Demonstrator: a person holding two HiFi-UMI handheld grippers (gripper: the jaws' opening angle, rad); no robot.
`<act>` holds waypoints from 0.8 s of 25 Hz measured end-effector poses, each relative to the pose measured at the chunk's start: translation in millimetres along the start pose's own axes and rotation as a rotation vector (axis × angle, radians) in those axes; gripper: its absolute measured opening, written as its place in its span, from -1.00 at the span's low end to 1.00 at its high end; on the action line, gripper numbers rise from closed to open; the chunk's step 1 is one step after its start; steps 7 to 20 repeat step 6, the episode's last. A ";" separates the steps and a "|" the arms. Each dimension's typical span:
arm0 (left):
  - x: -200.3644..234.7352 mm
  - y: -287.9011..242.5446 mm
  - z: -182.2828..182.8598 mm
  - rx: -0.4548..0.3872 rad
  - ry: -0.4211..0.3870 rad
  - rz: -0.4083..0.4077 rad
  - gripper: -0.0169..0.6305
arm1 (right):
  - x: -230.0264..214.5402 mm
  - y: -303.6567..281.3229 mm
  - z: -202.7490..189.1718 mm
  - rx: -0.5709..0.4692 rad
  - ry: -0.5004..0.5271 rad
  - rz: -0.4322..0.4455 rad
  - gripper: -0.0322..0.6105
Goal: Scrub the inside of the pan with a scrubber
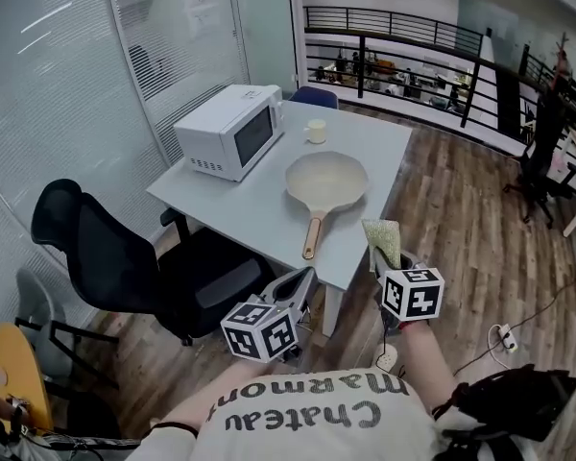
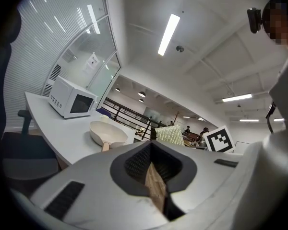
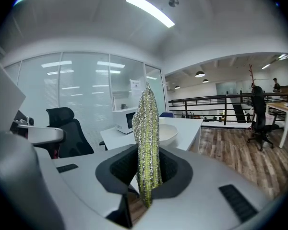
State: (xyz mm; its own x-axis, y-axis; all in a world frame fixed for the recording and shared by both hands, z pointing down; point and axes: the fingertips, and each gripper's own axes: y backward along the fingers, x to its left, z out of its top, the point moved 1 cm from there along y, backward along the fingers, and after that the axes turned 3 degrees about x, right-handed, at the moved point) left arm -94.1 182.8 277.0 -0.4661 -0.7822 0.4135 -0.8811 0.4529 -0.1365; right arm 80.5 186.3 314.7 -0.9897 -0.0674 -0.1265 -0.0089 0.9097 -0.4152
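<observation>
Right gripper point(image 3: 145, 171) jaws pinch the scrubber point(image 3: 148, 133) upright; left gripper point(image 2: 155, 176) jaws are pressed together, empty; the pan point(image 1: 326, 178) lies on the table point(image 1: 250, 209), well apart

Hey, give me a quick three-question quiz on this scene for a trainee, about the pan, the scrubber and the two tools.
1. Which tool holds the scrubber? A left, B right, C neither.
2. True or false: the pan is being scrubbed right now.
3. Fill in: the left tool's jaws are ___.
Key: 1 B, the right tool is shut on it. 2 False, the pan lies untouched on the table. 3 shut, with nothing between them.
</observation>
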 end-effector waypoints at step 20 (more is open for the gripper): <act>6.8 -14.1 -1.7 -0.003 -0.002 -0.002 -0.95 | -9.5 -11.3 -3.1 -0.004 -0.034 0.010 -0.71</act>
